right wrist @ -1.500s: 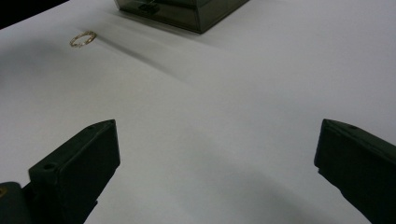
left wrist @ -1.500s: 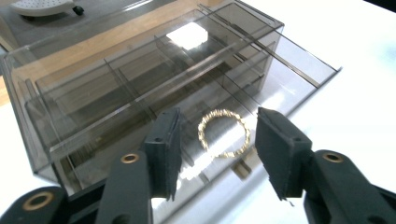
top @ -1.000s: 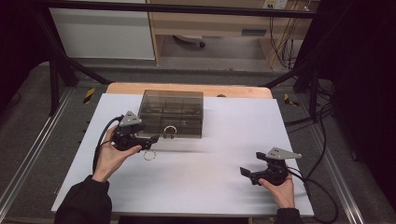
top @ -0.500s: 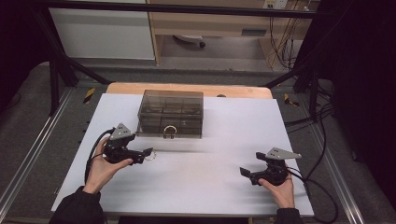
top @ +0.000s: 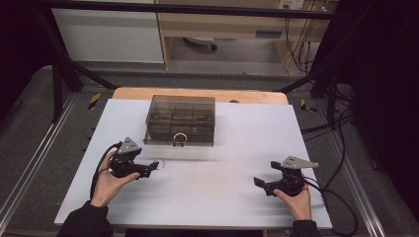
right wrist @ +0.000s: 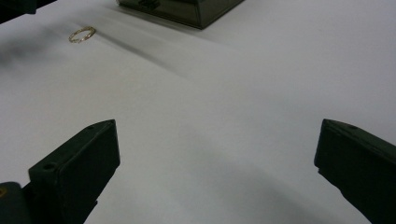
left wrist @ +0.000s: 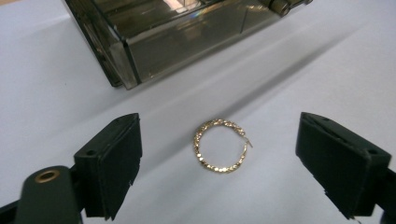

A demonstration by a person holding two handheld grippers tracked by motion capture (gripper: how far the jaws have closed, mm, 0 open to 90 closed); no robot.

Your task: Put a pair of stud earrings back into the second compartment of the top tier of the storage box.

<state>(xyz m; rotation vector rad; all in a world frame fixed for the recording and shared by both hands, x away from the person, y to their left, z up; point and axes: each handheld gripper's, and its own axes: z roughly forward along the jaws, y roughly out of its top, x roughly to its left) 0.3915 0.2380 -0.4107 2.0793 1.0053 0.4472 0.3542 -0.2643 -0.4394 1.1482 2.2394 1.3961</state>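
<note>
- Nearest to us, the left gripper sits low over the white table; its jaws have just been closing slightly yet stand wide apart, with a gold hoop earring lying on the table between them, touched by neither pad.
- Seen from the left gripper view, we note that the earring is a thin ring of twisted, beaded gold, lying flat, with a small pin end jutting out at its right side where the loop is not closed.
- At the right near edge, we find the right gripper held in a hand just above the table, its jaws spread wide with nothing between them; in the right gripper view the same earring appears far off at the upper left.
- Beyond the earring, we see a smoked transparent box resting on the table, divided inside into several compartments; whether any compartment holds something we cannot tell through the dark walls.
- Against the near wall of the box, we see a second gold hoop, standing upright; whether it lies inside or outside the wall we cannot tell.
- Farthest back, a wooden board edge shows behind the white surface.
</note>
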